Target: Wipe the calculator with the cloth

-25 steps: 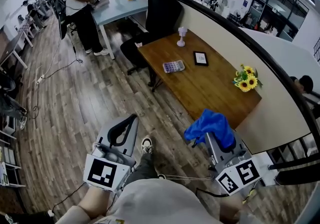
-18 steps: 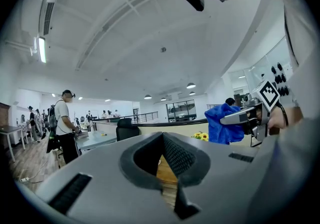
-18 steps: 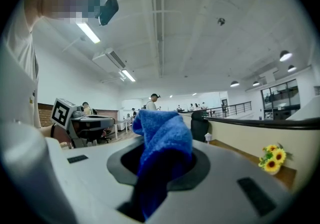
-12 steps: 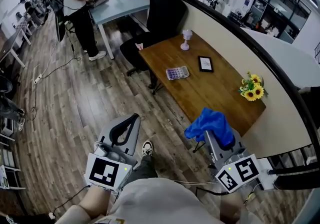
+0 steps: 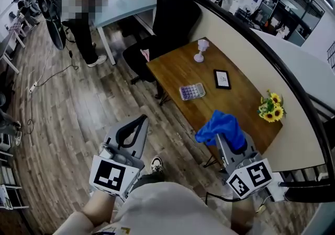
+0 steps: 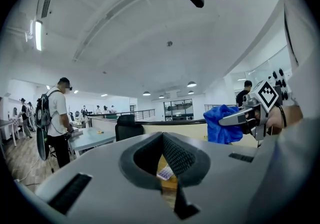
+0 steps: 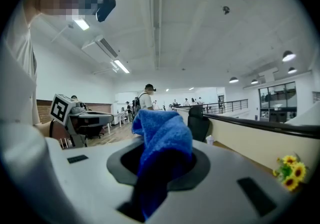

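A: Any writing that can be read?

B: Hardly any. Each hand-held gripper carries a cube of black-and-white square markers, which are patterns and not letters. The key print on the small grey calculator with pale purple keys (image 5: 192,91) is too small to read. So is the sheet in the black-framed picture (image 5: 222,78).

A: Where is the calculator?

B: It lies flat on the brown wooden tabletop (image 5: 238,104), close to the edge that faces the open floor. It touches nothing else there. The frame is just beyond it, a small white stemmed ornament (image 5: 199,51) stands toward the far end, and a bunch of yellow sunflowers (image 5: 270,112) stands at the right end. The calculator is well apart from both grippers, which are held near the person's body.

A: And the left hand-held gripper (image 5: 142,119)?

B: It is over the grey plank floor (image 5: 78,119). Its jaws are closed tip to tip with nothing between them. In its own view (image 6: 162,135) the calculator (image 6: 165,172) shows small through the loop under the tips, far ahead.

A: The right hand-held gripper (image 5: 229,144)?

B: It is clamped on the crumpled blue terry cloth (image 5: 220,126). In its own view (image 7: 165,163) the cloth (image 7: 162,135) fills the gap between the jaws and bulges above them. From the head view the cloth overlaps the tabletop's near edge, and the calculator lies beyond it, up and to the left.

A: Surroundings?

B: A black office chair (image 5: 172,19) stands at the tabletop's far end, and a person stands by a pale blue table (image 5: 123,1).
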